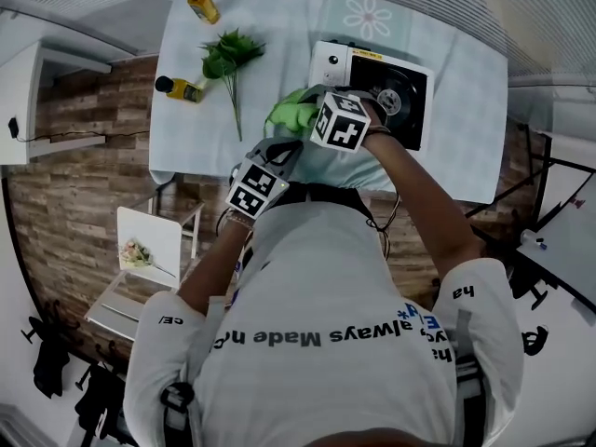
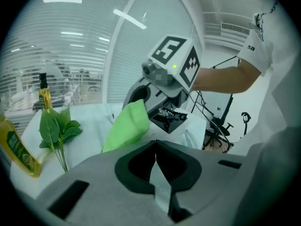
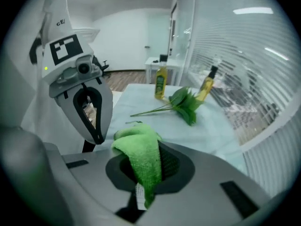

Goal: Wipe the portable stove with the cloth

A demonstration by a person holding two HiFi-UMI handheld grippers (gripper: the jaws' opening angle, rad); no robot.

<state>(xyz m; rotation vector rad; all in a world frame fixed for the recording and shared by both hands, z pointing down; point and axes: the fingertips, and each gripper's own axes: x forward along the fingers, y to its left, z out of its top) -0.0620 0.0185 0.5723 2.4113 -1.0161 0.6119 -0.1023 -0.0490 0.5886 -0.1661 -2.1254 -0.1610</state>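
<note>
Hanging bunched from the right tool's [image 3: 153, 149] clamped jaws, the fuzzy green cloth [image 1: 291, 113] is beside the portable stove [image 1: 396, 91], whose white knob end faces the worktop's [image 1: 466, 82] left edge. The left tool [image 2: 155, 145] is closed and empty.

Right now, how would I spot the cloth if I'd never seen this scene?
On the pale-clothed table, look just left of the portable stove. The cloth is the bright lime-green fuzzy wad pinched in the right gripper, lighter and softer-looking than the dark green leafy sprig nearby.

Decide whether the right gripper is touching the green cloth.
Touching. The right gripper view shows the right gripper with its jaws clamped on the green cloth.
</note>
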